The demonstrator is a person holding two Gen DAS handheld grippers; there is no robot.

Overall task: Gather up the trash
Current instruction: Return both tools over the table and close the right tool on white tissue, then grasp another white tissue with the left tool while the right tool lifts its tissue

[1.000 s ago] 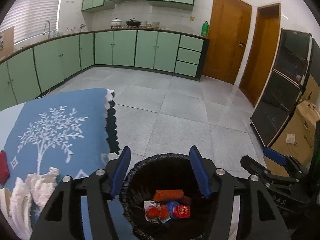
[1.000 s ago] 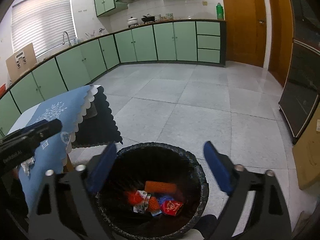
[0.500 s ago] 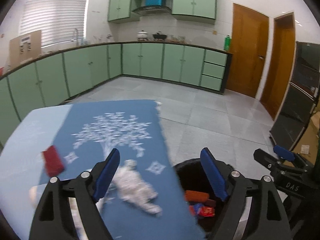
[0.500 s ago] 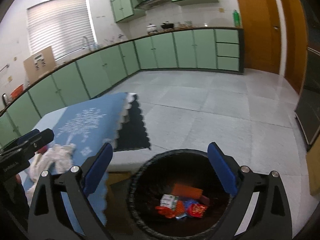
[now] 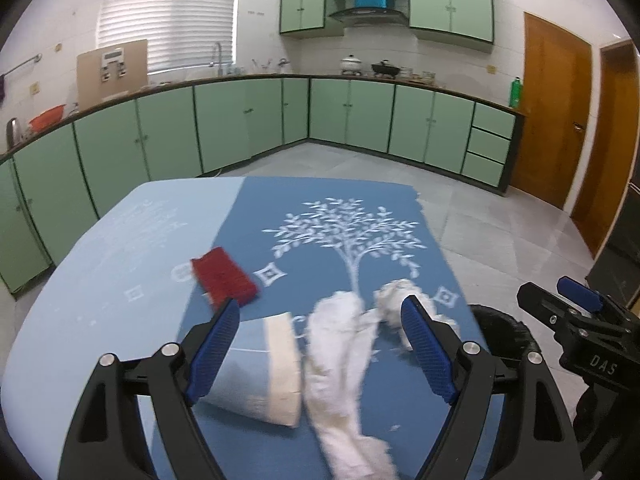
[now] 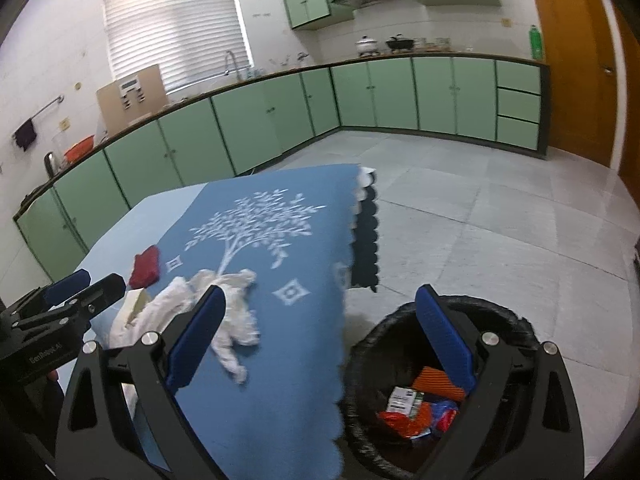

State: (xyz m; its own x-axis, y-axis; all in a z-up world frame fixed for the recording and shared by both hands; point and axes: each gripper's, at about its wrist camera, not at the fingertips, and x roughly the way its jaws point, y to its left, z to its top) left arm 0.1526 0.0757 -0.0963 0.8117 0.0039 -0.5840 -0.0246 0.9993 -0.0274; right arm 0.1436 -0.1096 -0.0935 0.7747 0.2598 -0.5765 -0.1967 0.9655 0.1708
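A crumpled white tissue [image 5: 344, 344] lies on the blue tablecloth [image 5: 360, 224], also seen in the right wrist view [image 6: 224, 312]. A red wrapper [image 5: 222, 276] and a pale box-like packet [image 5: 272, 372] lie beside it. My left gripper [image 5: 320, 348] is open and empty, hovering over the tissue and packet. My right gripper [image 6: 320, 336] is open and empty, above the table edge and the black-lined trash bin [image 6: 512, 320], which holds several wrappers [image 6: 420, 408]. The bin's rim also shows in the left wrist view [image 5: 504, 324].
Green kitchen cabinets [image 5: 352, 116] line the far walls. Grey tiled floor [image 6: 460, 224] lies to the right of the table. Wooden doors [image 5: 556, 108] stand at the right. The cloth's scalloped edge [image 6: 364, 240] hangs over the table's right side.
Both grippers have swung left from over the bin toward the table. The tissue, red wrapper and packet have come into the left view, nearer and centred.
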